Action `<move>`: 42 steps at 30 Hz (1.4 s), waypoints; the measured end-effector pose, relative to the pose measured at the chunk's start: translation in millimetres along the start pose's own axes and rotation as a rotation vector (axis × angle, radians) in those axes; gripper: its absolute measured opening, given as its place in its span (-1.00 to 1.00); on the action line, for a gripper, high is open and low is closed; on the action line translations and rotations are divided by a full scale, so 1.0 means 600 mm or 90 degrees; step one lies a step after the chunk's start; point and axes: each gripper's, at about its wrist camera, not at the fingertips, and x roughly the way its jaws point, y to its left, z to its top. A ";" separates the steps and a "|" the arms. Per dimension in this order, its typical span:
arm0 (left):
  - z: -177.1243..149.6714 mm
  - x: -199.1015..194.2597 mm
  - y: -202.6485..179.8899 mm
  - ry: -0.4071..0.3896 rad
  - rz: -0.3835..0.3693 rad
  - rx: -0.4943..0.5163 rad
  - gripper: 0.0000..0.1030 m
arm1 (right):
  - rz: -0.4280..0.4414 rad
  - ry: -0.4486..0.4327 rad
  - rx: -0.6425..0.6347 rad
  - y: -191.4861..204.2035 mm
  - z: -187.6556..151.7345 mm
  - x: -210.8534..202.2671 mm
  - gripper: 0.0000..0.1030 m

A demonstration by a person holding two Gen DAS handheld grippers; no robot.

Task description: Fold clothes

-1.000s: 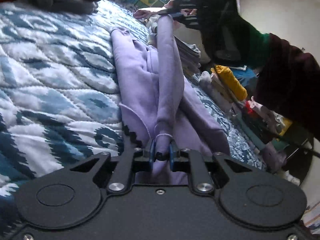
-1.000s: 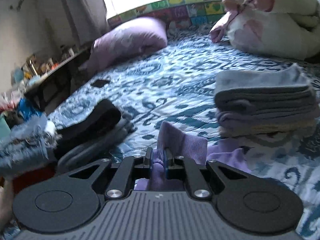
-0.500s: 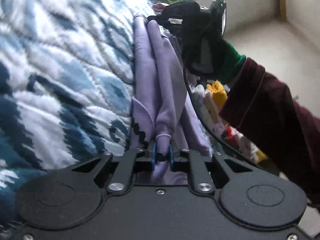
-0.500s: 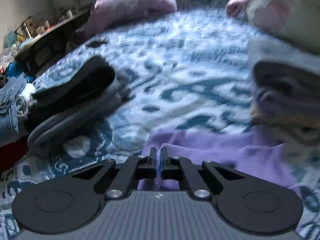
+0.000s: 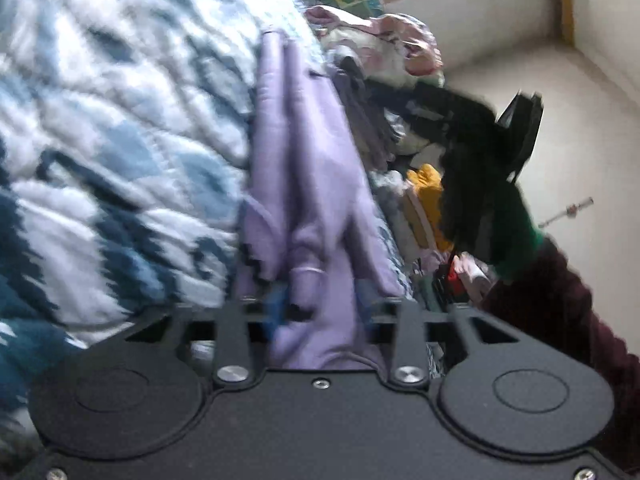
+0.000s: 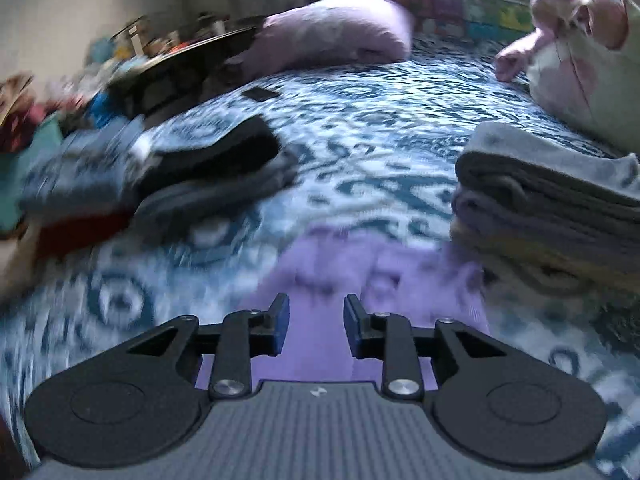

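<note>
Left gripper (image 5: 320, 308): half a second ago its blue pads were clenched on a pinch of the lilac knit sweatshirt (image 5: 304, 168); now the fingers stand apart, with the cloth lying loose between them, so the grip is released.

Right gripper (image 6: 312, 322): it too was pinched shut on the cloth a moment ago; its jaws are now spread wide with nothing between them, hovering just above the garment.

Lilac sweatshirt: it lies on the blue-and-white patterned quilt (image 5: 120, 128), folded into a long narrow strip that runs along the quilt's edge on the left camera's right-hand side. In the right wrist view its near end rests flat just beside the stack of folded grey and lavender clothes (image 6: 552, 208).

Other piles: a dark grey and black folded bundle (image 6: 216, 176) sits well apart to the left of the right gripper.

Meaning for the task: both ends seem to have been laid down together, so this fold looks complete; a further crosswise fold or a move onto the stack probably comes next.

Doubt: motion blur hides how flat the layers lie.
</note>
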 end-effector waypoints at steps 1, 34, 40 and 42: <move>-0.002 -0.006 -0.011 -0.002 0.003 0.019 0.11 | 0.002 -0.001 -0.009 0.006 -0.023 -0.018 -0.39; 0.285 0.205 -0.022 -0.033 0.185 0.270 -0.33 | 0.078 -0.075 -0.277 0.242 -0.283 -0.082 -0.48; 0.337 0.239 -0.030 -0.050 0.183 0.318 -0.37 | 0.058 -0.108 -0.284 0.241 -0.303 -0.087 -0.48; 0.345 0.256 -0.029 -0.040 0.188 0.338 -0.65 | 0.053 -0.112 -0.292 0.242 -0.305 -0.086 -0.47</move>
